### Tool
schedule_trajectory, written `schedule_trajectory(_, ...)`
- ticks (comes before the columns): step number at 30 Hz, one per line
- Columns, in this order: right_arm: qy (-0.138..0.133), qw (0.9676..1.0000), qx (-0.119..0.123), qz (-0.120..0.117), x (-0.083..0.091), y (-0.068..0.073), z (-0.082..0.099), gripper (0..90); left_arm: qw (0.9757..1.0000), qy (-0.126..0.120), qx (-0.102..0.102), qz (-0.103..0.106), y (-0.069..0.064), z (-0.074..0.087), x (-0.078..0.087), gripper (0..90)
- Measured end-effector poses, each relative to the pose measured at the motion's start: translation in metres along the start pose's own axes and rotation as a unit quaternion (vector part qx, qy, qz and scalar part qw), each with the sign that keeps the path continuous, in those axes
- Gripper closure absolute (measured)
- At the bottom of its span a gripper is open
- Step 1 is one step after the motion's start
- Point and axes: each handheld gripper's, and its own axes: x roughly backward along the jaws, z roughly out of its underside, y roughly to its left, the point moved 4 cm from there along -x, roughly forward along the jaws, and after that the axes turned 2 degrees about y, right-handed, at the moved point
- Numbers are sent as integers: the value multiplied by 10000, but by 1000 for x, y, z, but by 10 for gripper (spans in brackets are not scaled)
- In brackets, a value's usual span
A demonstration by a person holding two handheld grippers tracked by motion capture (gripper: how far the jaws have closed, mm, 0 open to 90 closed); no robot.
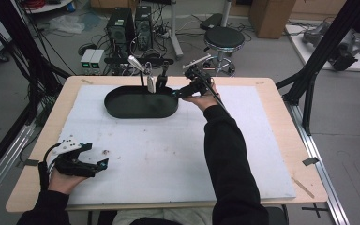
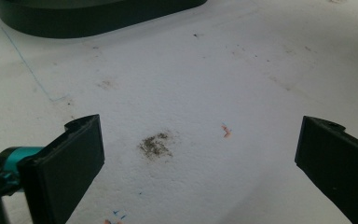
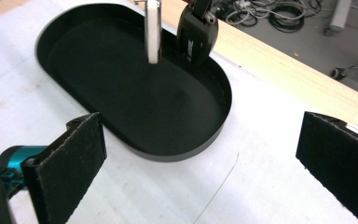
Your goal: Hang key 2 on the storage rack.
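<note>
A black oval tray (image 1: 122, 108) lies at the far middle of the white mat (image 1: 168, 150). Two utensils lean on its far rim with their ends inside: a white-handled one (image 3: 152, 32) topped by a metal head (image 1: 135, 62), and a black one (image 3: 196, 32). My right gripper (image 1: 179, 89) hovers at the tray's right end (image 3: 214, 126), open wide with nothing between its jaws (image 3: 200, 135). My left gripper (image 1: 97, 155) rests low at the front left, open over a grey smudge (image 2: 156, 144) on the mat. The tray's near wall (image 2: 98, 21) shows in the left gripper view.
The wooden table edge (image 1: 262, 80) runs behind the tray. Beyond it on the floor stand a round stool (image 1: 223, 40), computer towers (image 1: 129, 28) and cables. Black frame posts (image 1: 318, 61) flank the table. A person's black sleeve (image 1: 227, 154) crosses the mat.
</note>
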Motion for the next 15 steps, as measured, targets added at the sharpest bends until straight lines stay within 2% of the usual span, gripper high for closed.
schedule_trajectory(2,-109,9997,-133,-149,5,-1,5,7,10000,27,-7,12,0,0,0,17)
schedule_trajectory(5,-39,9999,-90,-109,10,-2,11,8,10000,13,-1,19,0,0,0,17)
schedule_trajectory(9,-158,9997,-104,-176,18,-4,20,8,10000,7,13,12,0,0,0,17)
schedule_trajectory(15,-149,9998,-89,-83,24,-9,36,8,10000,43,-29,10,0,0,0,17)
